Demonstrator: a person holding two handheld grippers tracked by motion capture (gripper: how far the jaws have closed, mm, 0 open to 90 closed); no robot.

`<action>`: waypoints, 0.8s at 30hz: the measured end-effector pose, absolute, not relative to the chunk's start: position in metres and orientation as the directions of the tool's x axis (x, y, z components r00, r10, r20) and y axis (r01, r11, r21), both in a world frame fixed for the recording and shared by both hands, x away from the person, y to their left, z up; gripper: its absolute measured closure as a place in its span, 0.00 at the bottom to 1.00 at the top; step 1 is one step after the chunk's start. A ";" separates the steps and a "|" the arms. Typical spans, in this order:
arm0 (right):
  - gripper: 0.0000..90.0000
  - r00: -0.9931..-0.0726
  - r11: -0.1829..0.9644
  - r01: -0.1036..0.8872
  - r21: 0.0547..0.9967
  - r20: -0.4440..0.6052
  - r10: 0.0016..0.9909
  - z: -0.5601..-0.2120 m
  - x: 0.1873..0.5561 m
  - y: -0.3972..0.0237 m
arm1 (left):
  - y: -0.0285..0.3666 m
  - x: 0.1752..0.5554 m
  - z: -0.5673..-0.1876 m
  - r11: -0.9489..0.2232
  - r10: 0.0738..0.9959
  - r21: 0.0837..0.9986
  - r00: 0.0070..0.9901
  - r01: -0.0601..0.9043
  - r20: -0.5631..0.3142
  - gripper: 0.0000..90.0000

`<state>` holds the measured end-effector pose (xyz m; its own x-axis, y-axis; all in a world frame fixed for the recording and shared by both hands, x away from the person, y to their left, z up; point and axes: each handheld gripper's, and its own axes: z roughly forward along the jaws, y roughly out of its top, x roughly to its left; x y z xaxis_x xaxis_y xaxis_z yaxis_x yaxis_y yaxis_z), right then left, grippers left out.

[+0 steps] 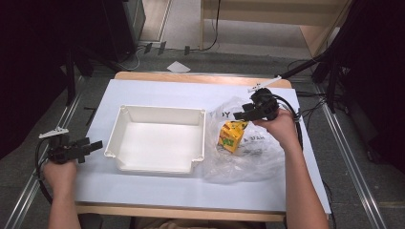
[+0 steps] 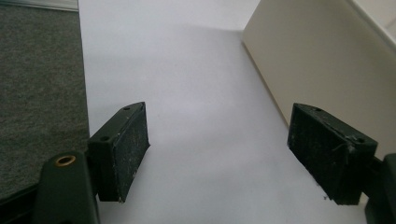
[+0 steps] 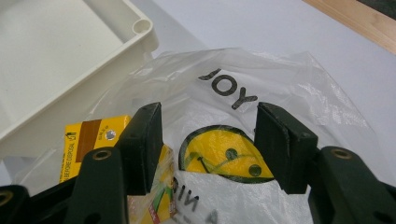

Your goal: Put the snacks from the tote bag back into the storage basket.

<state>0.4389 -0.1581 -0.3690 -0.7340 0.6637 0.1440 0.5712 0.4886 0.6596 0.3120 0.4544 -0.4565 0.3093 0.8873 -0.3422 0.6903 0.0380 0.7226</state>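
Hovering over the clear plastic bag (image 1: 243, 148) just right of the white tray (image 1: 155, 138), the right gripper (image 3: 209, 140) stands wide open, gripping nothing, above the yellow carton (image 1: 230, 136) inside. A careless pinch could catch only slippery film and drag the bag. The left gripper (image 2: 217, 151), left of the tray, is open and empty.

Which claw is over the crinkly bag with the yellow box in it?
The right claw. It hangs open above the clear plastic bag and its yellow box. The left claw is far off, left of the white tray, over bare table.
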 end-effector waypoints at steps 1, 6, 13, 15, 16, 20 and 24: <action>0.48 -0.736 0.491 0.567 0.661 0.139 0.662 -0.369 0.438 -0.158 | 0.453 0.313 -0.457 0.036 0.887 0.723 0.311 0.690 -0.341 0.24; 0.47 -0.739 0.503 0.573 0.647 0.142 0.659 -0.370 0.437 -0.156 | 0.450 0.317 -0.457 0.027 0.884 0.720 0.321 0.693 -0.342 0.24; 0.47 -0.736 0.522 0.589 0.617 0.143 0.661 -0.375 0.437 -0.154 | 0.450 0.319 -0.457 0.033 0.882 0.723 0.319 0.690 -0.345 0.24; 0.47 -0.735 0.514 0.583 0.629 0.139 0.663 -0.376 0.436 -0.155 | 0.450 0.320 -0.457 0.030 0.881 0.723 0.323 0.690 -0.346 0.24; 0.47 -0.736 0.513 0.584 0.629 0.145 0.661 -0.376 0.436 -0.155 | 0.450 0.320 -0.457 0.033 0.881 0.724 0.321 0.689 -0.346 0.24; 0.47 -0.733 0.510 0.590 0.626 0.149 0.664 -0.376 0.436 -0.156 | 0.450 0.321 -0.457 0.036 0.881 0.725 0.320 0.688 -0.347 0.24; 0.47 -0.732 0.511 0.590 0.625 0.146 0.666 -0.376 0.436 -0.155 | 0.450 0.321 -0.458 0.031 0.881 0.722 0.322 0.691 -0.346 0.24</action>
<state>0.4364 -0.1554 -0.3764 -0.7316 0.6659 0.1464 0.5901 0.5109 0.6251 0.3208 0.4503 -0.4577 0.3220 0.8812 -0.3462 0.6909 0.0313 0.7223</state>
